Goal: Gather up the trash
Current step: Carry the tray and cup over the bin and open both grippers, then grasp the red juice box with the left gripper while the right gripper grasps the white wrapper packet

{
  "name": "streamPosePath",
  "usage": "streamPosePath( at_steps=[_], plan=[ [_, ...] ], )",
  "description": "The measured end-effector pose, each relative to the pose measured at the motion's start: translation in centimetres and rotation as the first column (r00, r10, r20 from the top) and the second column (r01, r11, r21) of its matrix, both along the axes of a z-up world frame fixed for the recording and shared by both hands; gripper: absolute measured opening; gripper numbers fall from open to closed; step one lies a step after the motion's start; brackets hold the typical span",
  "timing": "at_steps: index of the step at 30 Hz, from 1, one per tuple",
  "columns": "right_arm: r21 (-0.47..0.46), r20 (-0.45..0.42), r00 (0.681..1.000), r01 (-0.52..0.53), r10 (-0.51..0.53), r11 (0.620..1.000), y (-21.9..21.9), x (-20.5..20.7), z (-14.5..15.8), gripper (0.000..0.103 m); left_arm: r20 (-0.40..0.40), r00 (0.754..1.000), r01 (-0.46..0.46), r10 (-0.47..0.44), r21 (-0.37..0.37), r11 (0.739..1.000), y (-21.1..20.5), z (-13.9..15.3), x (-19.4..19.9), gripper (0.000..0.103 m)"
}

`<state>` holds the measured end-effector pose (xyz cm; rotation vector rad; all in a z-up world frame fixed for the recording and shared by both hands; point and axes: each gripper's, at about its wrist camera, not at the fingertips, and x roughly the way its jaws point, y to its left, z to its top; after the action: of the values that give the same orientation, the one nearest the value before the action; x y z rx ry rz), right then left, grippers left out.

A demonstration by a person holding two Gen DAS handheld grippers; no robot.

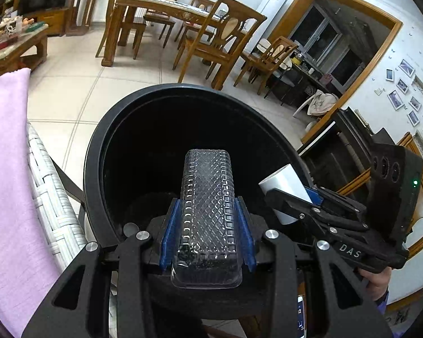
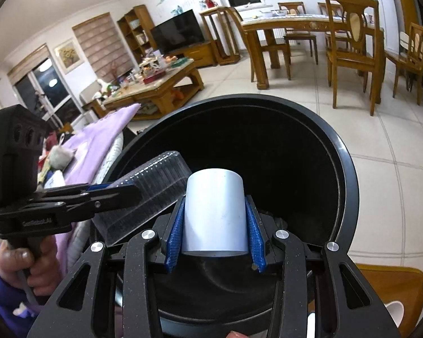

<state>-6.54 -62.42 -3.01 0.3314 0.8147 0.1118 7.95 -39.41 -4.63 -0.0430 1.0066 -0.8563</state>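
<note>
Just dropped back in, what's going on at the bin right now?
A person holds a gripper in each hand over the open black bin. The left gripper is clamped on a clear plastic tray, and the right gripper on a white cup. Both pieces sit above the bin's mouth, not yet dropped.

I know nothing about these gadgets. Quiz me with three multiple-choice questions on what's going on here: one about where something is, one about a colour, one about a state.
1. Where are both held items?
A) over the open black bin
B) on the dining table
C) on the floor

2. What colour are the gripper pads?
A) red
B) blue
C) green

3. How is the white cup?
A) lying loose in the bin
B) standing on a chair
C) clamped between the right gripper's pads

Answers:
1 A: the clear plastic tray and white cup hang above the black bin.
2 B: the pads are blue.
3 C: the right gripper presses the cup on both sides.
</note>
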Motion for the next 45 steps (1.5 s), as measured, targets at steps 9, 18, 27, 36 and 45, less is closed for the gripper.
streamPosePath(
  at_steps=[9, 18, 27, 36, 45],
  plan=[
    [-0.016, -0.005, 1.0, 0.008, -0.008, 1.0, 0.2, 0.1, 0.1, 0.041, 0.002, 1.0, -0.004, 0.004, 0.016, 1.0, -0.3, 0.3, -0.3, 0.043],
    [-0.031, -0.006, 0.999, 0.042, -0.042, 0.999, 1.1, -0.5, 1.1, 0.061, 0.03, 0.999, -0.021, 0.021, -0.013, 1.0, 2.8, 2.0, -1.1, 0.059],
    [-0.061, 0.038, 0.999, -0.025, 0.028, 0.998, 7.6, 0.7, 4.9, 0.067, 0.077, 0.994, -0.078, 0.084, -0.071, 0.994, 10.3, 4.9, -2.6, 0.062],
    [-0.073, 0.051, 0.97, -0.236, 0.24, 0.969, 20.8, 5.4, 7.1, 0.078, 0.162, 0.916, -0.36, 0.367, -0.071, 0.93, 27.8, 7.4, -0.4, 0.062],
    [-0.085, -0.043, 0.919, -0.395, 0.392, 0.915, 32.3, 10.9, 5.0, 0.09, 0.26, 0.892, -0.406, 0.369, 0.105, 0.908, 37.0, 7.4, 7.5, 0.062]
  ],
)
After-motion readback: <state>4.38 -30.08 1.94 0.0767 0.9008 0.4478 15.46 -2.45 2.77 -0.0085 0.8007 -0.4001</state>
